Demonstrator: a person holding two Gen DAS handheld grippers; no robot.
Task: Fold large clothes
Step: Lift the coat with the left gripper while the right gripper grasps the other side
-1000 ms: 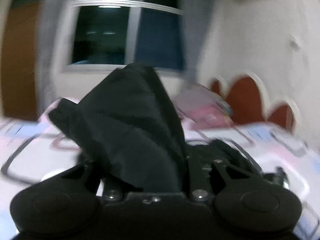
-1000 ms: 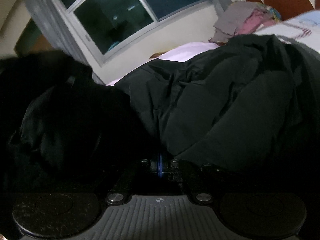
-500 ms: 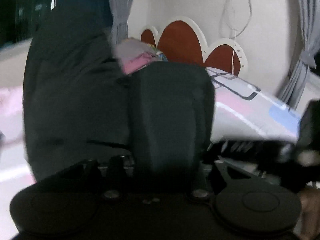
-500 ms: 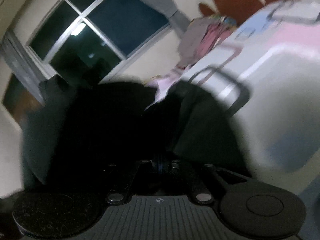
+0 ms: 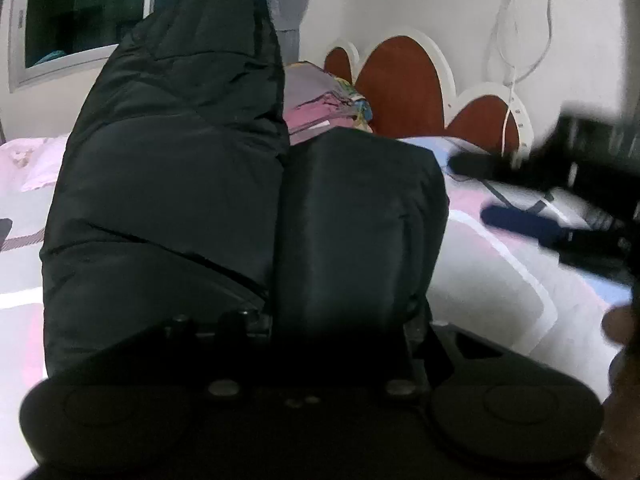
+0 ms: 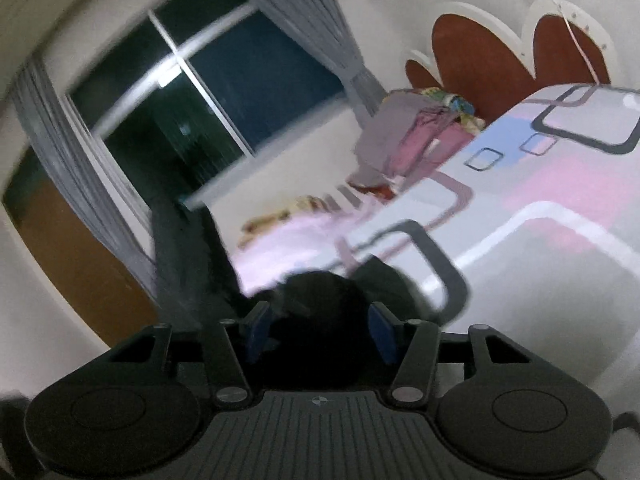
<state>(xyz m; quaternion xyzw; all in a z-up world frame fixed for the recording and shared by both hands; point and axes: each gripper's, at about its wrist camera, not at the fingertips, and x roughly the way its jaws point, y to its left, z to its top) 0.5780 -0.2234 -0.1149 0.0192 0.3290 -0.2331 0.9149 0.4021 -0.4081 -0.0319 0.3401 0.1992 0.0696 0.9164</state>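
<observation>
A large black padded jacket (image 5: 180, 184) fills the left wrist view, bunched up and draped over my left gripper (image 5: 276, 316), whose fingers are hidden under the cloth; it seems to be held there. In the right wrist view my right gripper (image 6: 318, 330) has its blue pads (image 6: 380, 330) spread apart, with a dark fold of the jacket (image 6: 320, 300) lying between and just beyond them. The right gripper also shows, blurred, at the right of the left wrist view (image 5: 560, 200).
The bed (image 6: 540, 240) has a white sheet with pink, blue and grey rectangles. A pile of pink and grey clothes (image 6: 412, 128) lies by the red scalloped headboard (image 6: 480, 52). A dark window (image 6: 208, 100) with grey curtains is behind.
The right gripper has opened and let go of the jacket, and has swung away over the bed. The left gripper still carries the jacket, now steadier and closer to the headboard.
</observation>
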